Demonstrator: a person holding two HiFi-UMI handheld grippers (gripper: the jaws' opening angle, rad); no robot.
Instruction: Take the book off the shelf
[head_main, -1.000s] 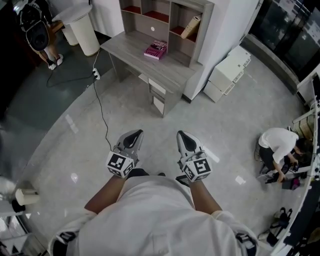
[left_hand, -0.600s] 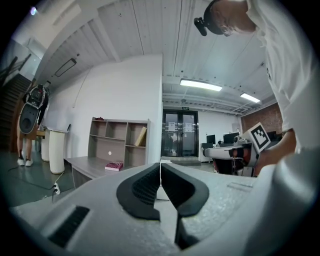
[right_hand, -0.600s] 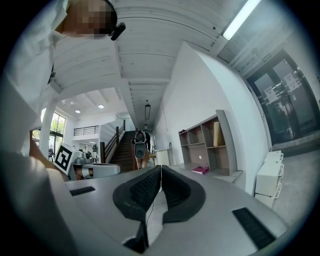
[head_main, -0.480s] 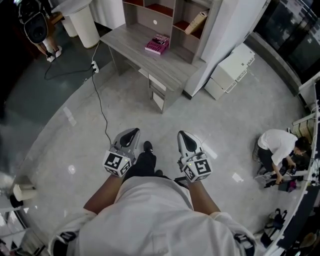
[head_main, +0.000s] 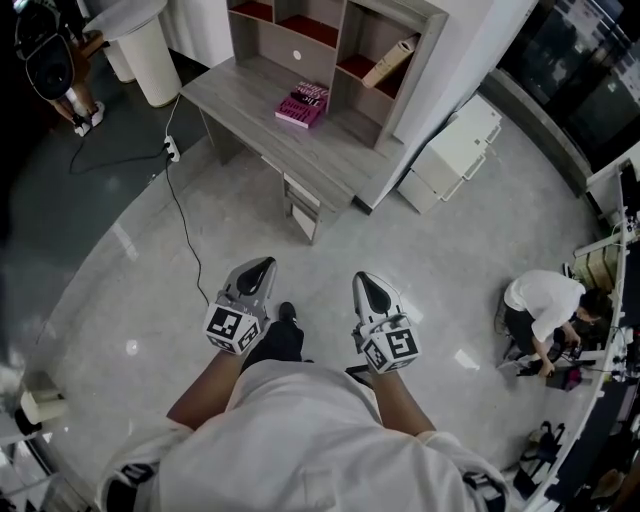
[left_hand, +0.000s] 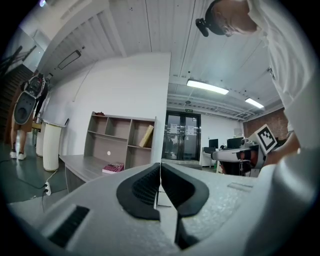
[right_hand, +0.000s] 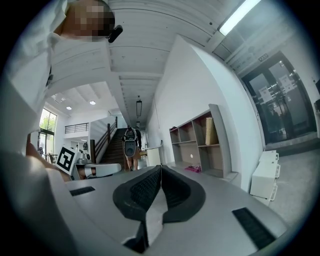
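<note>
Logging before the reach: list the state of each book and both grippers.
Tan book: leaning tilted in the shelf's right-hand compartment.
Pink book: lying flat on the desk.
Left gripper: fingers shut, nothing between them.
Right gripper: fingers shut, nothing between them.

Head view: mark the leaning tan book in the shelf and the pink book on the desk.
leaning tan book (head_main: 390, 62): head view, middle of its cover.
pink book (head_main: 303, 105): head view, centre of its top cover.
</note>
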